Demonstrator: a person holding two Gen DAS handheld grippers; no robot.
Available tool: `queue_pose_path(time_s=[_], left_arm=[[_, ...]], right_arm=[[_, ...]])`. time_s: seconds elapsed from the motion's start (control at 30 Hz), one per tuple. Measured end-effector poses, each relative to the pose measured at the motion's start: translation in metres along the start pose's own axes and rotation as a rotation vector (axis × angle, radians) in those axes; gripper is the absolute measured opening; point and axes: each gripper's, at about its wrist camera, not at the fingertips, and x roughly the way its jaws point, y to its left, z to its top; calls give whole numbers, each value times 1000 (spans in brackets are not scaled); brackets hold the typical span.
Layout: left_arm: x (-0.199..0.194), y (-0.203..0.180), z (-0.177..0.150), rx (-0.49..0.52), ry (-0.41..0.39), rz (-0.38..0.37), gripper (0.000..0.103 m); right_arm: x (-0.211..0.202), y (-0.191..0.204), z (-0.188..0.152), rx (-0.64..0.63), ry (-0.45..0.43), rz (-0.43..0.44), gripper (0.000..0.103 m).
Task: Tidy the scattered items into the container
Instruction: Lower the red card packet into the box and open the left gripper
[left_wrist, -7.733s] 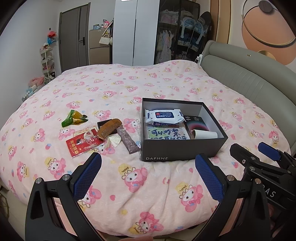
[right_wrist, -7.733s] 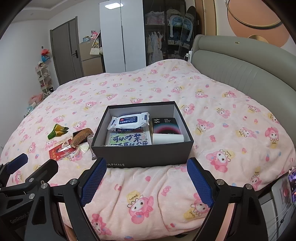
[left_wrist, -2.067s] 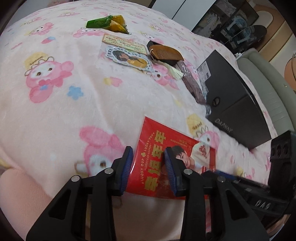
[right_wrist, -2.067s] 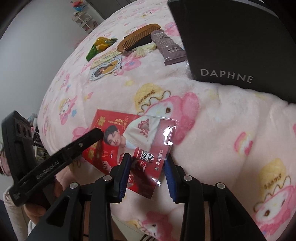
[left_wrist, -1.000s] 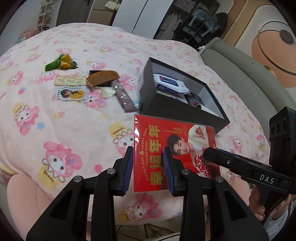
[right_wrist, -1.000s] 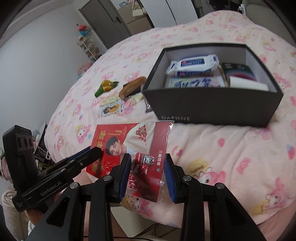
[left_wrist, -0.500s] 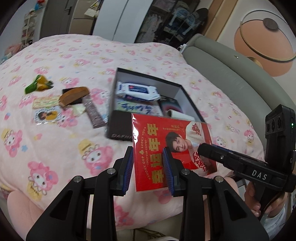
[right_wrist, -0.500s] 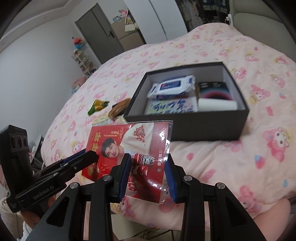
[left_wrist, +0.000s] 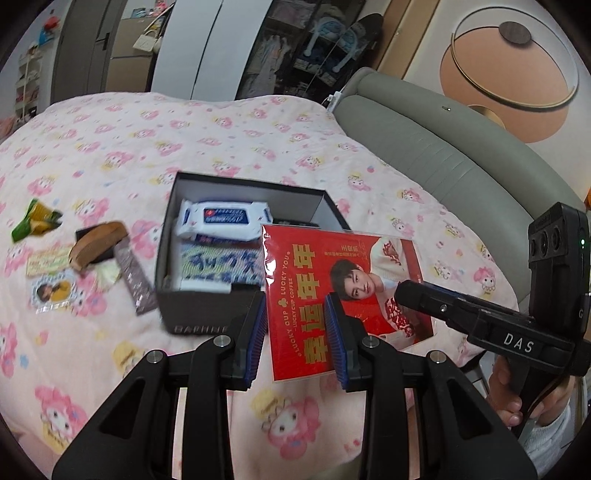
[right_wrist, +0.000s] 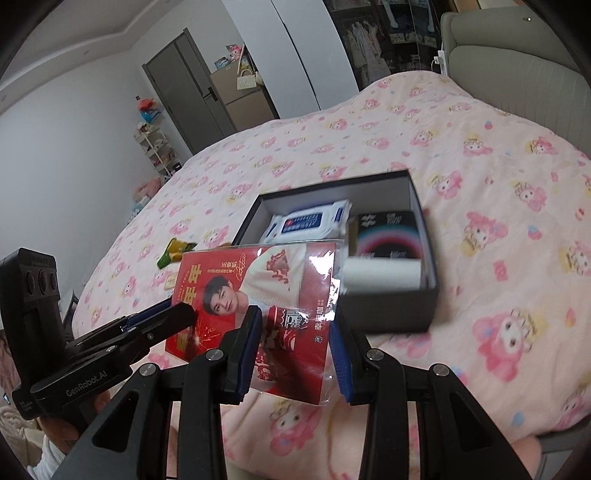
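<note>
Box (left_wrist: 207, 306) lettering blurred, partly hidden

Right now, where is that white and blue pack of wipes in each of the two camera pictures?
Left wrist view: the wipes pack lies left of centre, at the far left end of the black box.
Right wrist view: the same pack sits just above centre, behind the red packet.
Shared landmark: the black box, open on the pink bedspread.

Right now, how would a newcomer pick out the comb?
On the pink cartoon-print bedspread, look left of the black shoebox at the loose cluster of items. The wooden comb lies on a small black card beside the brown tube; it alone is brown, arched and toothed.
</note>
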Motion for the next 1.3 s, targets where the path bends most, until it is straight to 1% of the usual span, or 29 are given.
queue_pose_path(time_s=[0.17,0.3,0.37,0.53,0.67,0.73,0.9,1.07,1.13,1.23,1.3], left_arm=[[24,3,23,1,-7,7,31],[45,13,40,2,-5,29,31],[58,22,46,-12,9,42,31],[90,51,46,-90,73,60,31],[108,62,40,-101,94,85,31],[118,68,40,-108,119,92,31],[138,75,40,-106,190,129,31],[157,78,40,-96,287,170,32],[164,80,40,-94,321,181,32],[171,85,41,-108,355,191,32],[171,87,41,-117,362,198,32]], right_arm=[[14,-13,22,-11,-3,-7,33],[38,-20,37,-12,17,-5,33],[52,-22,44,-19,27,-7,33],[93,-24,54,-38,71,-14,33],[119,-29,50,-26,102,-18,33],[128,-30,49,-25,114,-25,33],[148,-33,47,-37,154,-43,33],[168,-36,44,-41,213,-69,33],[171,-35,45,-50,219,-82,33],[176,-33,49,-54,234,-99,33],[180,-31,52,-64,251,-105,33]])
